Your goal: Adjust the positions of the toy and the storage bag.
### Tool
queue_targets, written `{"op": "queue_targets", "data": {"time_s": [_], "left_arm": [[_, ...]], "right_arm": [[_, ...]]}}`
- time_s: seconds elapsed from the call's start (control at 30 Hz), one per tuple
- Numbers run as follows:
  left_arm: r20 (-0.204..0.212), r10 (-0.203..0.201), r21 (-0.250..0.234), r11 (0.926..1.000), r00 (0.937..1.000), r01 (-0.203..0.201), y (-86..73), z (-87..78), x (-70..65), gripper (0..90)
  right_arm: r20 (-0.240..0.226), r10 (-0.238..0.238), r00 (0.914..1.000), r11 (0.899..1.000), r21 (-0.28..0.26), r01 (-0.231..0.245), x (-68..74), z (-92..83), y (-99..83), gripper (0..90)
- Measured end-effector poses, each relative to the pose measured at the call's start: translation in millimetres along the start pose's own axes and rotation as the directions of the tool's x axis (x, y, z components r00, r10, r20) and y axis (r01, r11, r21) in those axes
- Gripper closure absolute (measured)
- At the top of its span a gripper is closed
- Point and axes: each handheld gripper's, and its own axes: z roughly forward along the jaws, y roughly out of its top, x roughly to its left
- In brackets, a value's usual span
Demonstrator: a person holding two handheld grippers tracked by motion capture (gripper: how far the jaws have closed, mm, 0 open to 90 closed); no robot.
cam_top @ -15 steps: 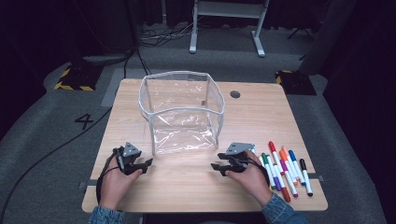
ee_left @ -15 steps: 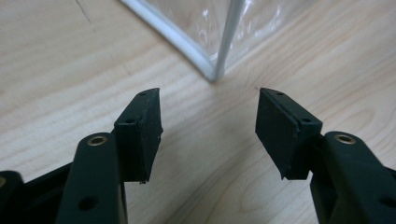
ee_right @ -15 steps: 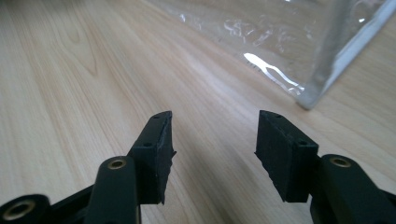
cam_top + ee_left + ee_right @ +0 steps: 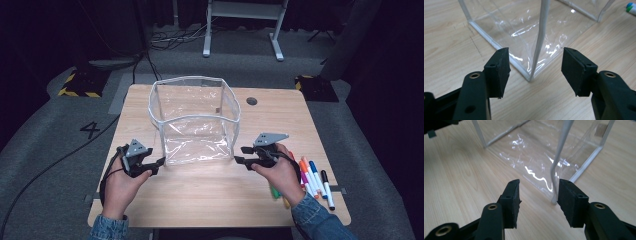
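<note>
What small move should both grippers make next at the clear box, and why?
Probably ease each forward and close on a near corner. The left gripper has the clear box's white corner edge centred between open jaws; the right gripper stands open with its corner edge close to one jaw.

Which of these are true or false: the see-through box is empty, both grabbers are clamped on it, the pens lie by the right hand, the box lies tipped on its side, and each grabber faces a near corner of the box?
1. The clear box is empty. True, as far as the high view shows.
2. Both grippers are clamped on it. False: the left gripper and right gripper stand open, their pads not pressing the corner edges.
3. The markers lie by the right hand. True.
4. The box lies on its side. False: it stands upright on the table, open at the top.
5. Each gripper faces a near corner. True.
</note>
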Motion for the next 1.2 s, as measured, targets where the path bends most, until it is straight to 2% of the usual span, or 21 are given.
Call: {"op": "queue_targets", "data": {"time_s": [0.03, 0.1, 0.13, 0.17, 0.2, 0.23, 0.3, 0.33, 0.37, 0.4, 0.53, 0.67, 0.8, 0.9, 1.1, 1.17, 1.2], "left_arm": [[0.006, -0.002, -0.007, 1.0, 1.0, 0.002, 2.4, 0.4, 0.2, 41.5], [0.024, -0.001, -0.01, 1.0, 0.9997, 0.001, 6.1, 2.8, 0.4, 49.9], [0.026, -0.002, -0.004, 1.0, 0.9997, 0.002, 7.8, 4.1, 0.0, 59.6], [0.026, 0.002, 0.001, 1.0, 0.9997, -0.002, 9.4, 5.5, 0.0, 59.6], [0.024, 0.011, 0.003, 0.9999, 0.9996, -0.011, 11.0, 6.8, 0.3, 63.7], [0.02, 0.027, 0.016, 0.9995, 0.9994, -0.028, 13.8, 8.4, 0.4, 73.9], [0.027, 0.035, 0.024, 0.9991, 0.999, -0.036, 14.9, 8.6, 0.1, 85.9], [0.031, 0.037, 0.024, 0.999, 0.9988, -0.038, 15.6, 9.3, -0.5, 85.9], [0.023, 0.045, 0.026, 0.9986, 0.9987, -0.046, 15.6, 9.1, -1.1, 87.0], [0.023, 0.045, 0.026, 0.9986, 0.9987, -0.046, 15.6, 9.1, -1.1, 87.1], [0.037, 0.039, 0.014, 0.9991, 0.9986, -0.04, 10.0, 4.6, -2.4, 87.3], [0.04, 0.053, 0.02, 0.9984, 0.9978, -0.054, 7.1, -0.1, -6.8, 87.3], [0.063, 0.07, 0.034, 0.9968, 0.9956, -0.072, 2.7, -7.2, -14.3, 87.2], [0.086, 0.09, 0.041, 0.9947, 0.9922, -0.094, -0.3, -11.9, -21.1, 87.2], [0.141, 0.128, 0.044, 0.9898, 0.9816, -0.136, -5.7, -19.3, -37.2, 87.2], [0.162, 0.142, 0.046, 0.9874, 0.9766, -0.151, -7.8, -21.3, -43.2, 87.2], [0.177, 0.165, 0.046, 0.9834, 0.9704, -0.176, -10.0, -23.6, -49.1, 87.2]], "right_arm": [[0.002, -0.007, 1.0, 1.0, -0.001, 0.007, -1.1, -1.0, 5.0, 52.8], [0.008, -0.021, 0.9998, 1.0, -0.002, 0.021, -2.0, -1.3, 13.9, 55.1], [0.021, -0.034, 0.9992, 0.999, 0.001, 0.034, -3.2, 1.0, 21.1, 57.6], [0.021, -0.034, 0.9992, 0.999, 0.001, 0.034, -3.2, 1.0, 21.1, 57.6], [0.028, -0.035, 0.999, 0.999, 0.005, 0.035, -4.8, 2.6, 23.9, 59.2], [0.035, -0.03, 0.9989, 1.0, 0.003, 0.03, -8.7, 6.9, 28.3, 63.1], [0.04, -0.034, 0.9986, 0.999, 0.008, 0.033, -10.8, 9.0, 30.0, 66.3], [0.051, -0.04, 0.9979, 0.999, 0.016, 0.039, -12.5, 10.7, 31.3, 69.9], [0.06, -0.054, 0.9967, 0.998, 0.034, 0.052, -15.0, 12.9, 32.9, 78.2], [0.048, -0.056, 0.9973, 0.998, 0.034, 0.054, -15.3, 13.2, 33.3, 84.4], [0.051, -0.09, 0.9946, 0.995, 0.053, 0.087, -10.6, 9.2, 32.8, 87.4], [0.032, -0.091, 0.9954, 0.994, 0.059, 0.089, -5.0, 3.9, 29.7, 87.4], [-0.002, -0.086, 0.9963, 0.995, 0.059, 0.086, 3.9, -6.9, 20.8, 87.5], [-0.024, -0.077, 0.9967, 0.995, 0.059, 0.079, 9.6, -16.8, 12.4, 87.4], [-0.059, -0.064, 0.9962, 0.996, 0.056, 0.067, 19.4, -37.7, -5.2, 87.5], [-0.069, -0.059, 0.9958, 0.996, 0.057, 0.063, 24.2, -48.5, -14.1, 87.5], [-0.076, -0.057, 0.9955, 0.997, 0.054, 0.061, 25.8, -52.0, -17.4, 87.5]]}}
